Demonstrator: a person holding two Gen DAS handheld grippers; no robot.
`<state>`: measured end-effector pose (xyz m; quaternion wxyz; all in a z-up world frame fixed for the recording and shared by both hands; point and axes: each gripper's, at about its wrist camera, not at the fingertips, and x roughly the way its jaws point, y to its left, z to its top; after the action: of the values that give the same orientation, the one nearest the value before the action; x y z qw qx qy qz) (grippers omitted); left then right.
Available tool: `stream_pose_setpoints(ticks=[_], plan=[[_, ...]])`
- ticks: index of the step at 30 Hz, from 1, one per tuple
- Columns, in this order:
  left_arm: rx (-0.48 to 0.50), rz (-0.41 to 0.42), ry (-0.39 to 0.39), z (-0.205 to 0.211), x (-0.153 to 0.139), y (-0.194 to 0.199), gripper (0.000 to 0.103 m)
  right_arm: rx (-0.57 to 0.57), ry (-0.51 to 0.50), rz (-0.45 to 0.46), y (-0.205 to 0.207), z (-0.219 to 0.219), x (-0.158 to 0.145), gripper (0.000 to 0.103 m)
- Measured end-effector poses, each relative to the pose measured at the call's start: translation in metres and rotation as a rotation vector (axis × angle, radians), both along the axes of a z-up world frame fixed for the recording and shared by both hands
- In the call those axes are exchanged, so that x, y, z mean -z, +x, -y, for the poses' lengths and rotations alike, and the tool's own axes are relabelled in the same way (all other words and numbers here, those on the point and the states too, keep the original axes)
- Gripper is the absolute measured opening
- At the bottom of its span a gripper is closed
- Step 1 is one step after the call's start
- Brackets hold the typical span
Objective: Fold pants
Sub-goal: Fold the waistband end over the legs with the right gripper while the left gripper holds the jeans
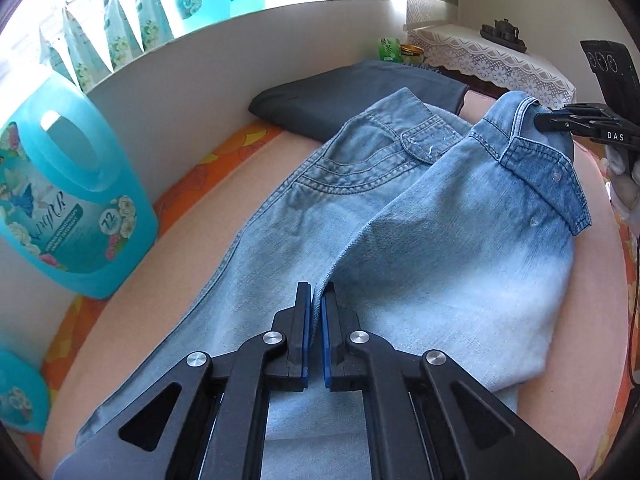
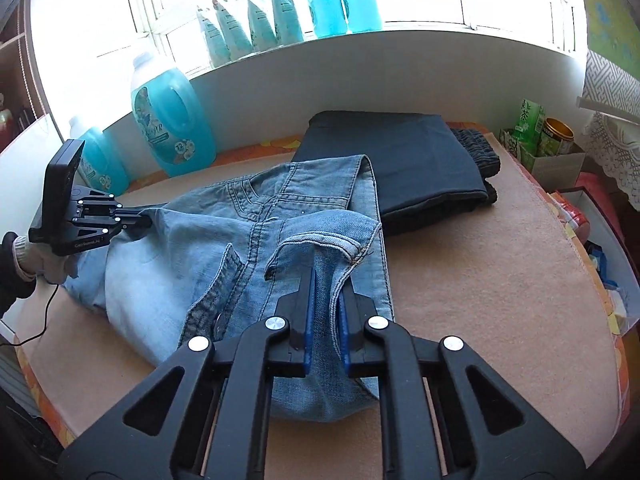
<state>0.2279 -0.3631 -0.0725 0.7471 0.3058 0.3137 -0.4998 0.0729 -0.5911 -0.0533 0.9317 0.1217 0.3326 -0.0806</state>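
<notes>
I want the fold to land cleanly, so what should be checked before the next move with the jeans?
1. Left hand-held gripper pinches the jeans fabric: ok.
2. Right hand-held gripper clamps the waistband: ok.
3. Jeans lying flat: not ok, bunched and wrinkled at the waist.
4. Landing area free: not ok, the jeans overlap the folded dark pants.
5. Detergent bottle clear of the jeans: ok.
6. Legs aligned: cannot tell, hems out of view.

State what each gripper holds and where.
Both hold the light blue jeans: right gripper clamps the waistband, left gripper pinches a fabric fold farther down.
</notes>
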Motion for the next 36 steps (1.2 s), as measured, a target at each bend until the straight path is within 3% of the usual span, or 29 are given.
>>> stream_pose_setpoints(ticks=[7,10,16,22,26,27,29,33,36], plan=[[-0.061,0.082,-0.08,-0.003,-0.032,0.014,0.003,-0.018,-0.117,0.032,0.043,0.002,-0.035,0.01],[-0.106,0.068,-0.097,-0.002,-0.034,0.033,0.003,-0.023,-0.168,0.013,0.077,0.005,-0.037,0.01],[-0.162,0.064,-0.048,0.009,-0.009,0.067,0.002,-0.012,-0.172,-0.069,0.135,0.022,-0.014,0.009],[-0.184,0.038,-0.035,0.01,0.009,0.08,0.002,0.011,-0.138,-0.165,0.158,0.043,0.019,0.009],[-0.194,0.036,-0.055,-0.001,-0.003,0.077,0.002,0.019,-0.106,-0.213,0.156,0.051,0.033,0.01],[-0.204,0.039,-0.063,-0.005,-0.007,0.077,0.002,0.041,-0.098,-0.218,0.154,0.054,0.034,0.014],[-0.217,0.029,-0.078,-0.015,-0.016,0.075,0.002,0.082,-0.053,-0.194,0.144,0.064,0.029,0.031],[-0.215,0.025,-0.099,-0.039,-0.032,0.057,0.003,0.14,0.021,-0.112,0.1,0.069,0.008,0.032],[-0.198,0.022,-0.107,-0.058,-0.038,0.031,0.003,0.194,0.098,-0.057,0.053,0.06,-0.001,0.052]])
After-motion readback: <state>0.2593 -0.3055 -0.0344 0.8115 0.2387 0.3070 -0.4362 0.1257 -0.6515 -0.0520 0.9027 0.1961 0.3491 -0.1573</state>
